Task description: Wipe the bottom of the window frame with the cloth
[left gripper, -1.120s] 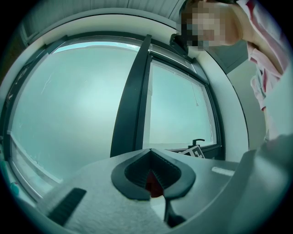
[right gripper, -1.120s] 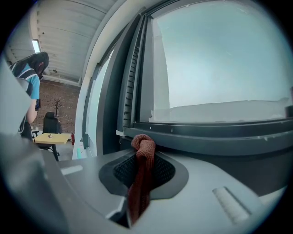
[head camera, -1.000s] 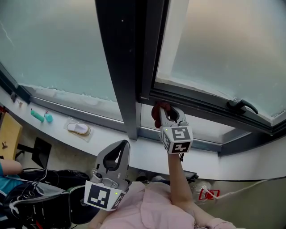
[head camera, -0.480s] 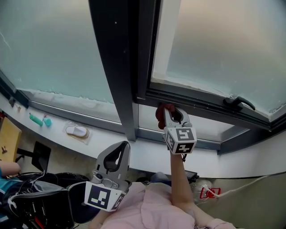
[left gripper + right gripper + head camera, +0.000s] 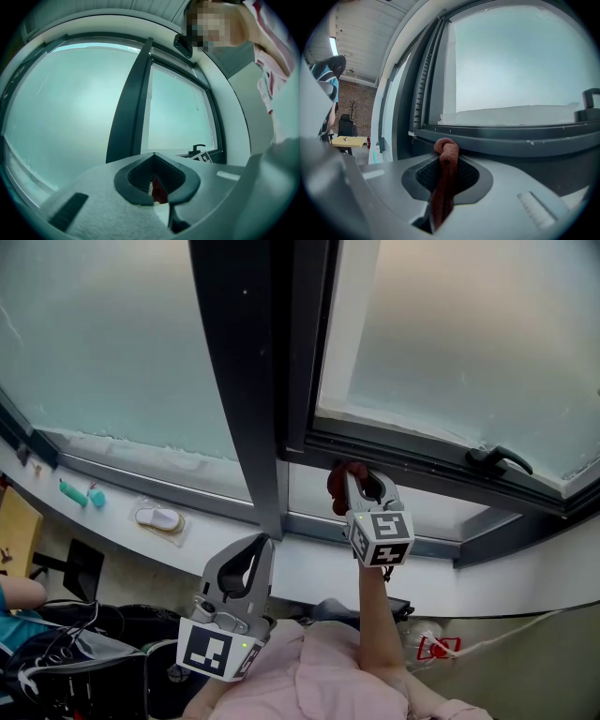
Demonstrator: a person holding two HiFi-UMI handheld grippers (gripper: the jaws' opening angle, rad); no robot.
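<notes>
- The cloth (image 5: 338, 481), in the right gripper (image 5: 361, 476), lies just right of the mullion (image 5: 248, 381), at the bottom rail (image 5: 412, 457).
- The left gripper (image 5: 255, 545) is below the mullion.
- The handle (image 5: 497, 460) is far right of the mullion.

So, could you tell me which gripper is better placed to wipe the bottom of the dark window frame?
The right gripper: its jaws are shut on the reddish-brown cloth, close to the dark window frame's bottom rail. The left gripper hangs lower, shut and empty.

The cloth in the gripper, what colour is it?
It's a reddish-brown cloth, clearest in the right gripper view.
</notes>
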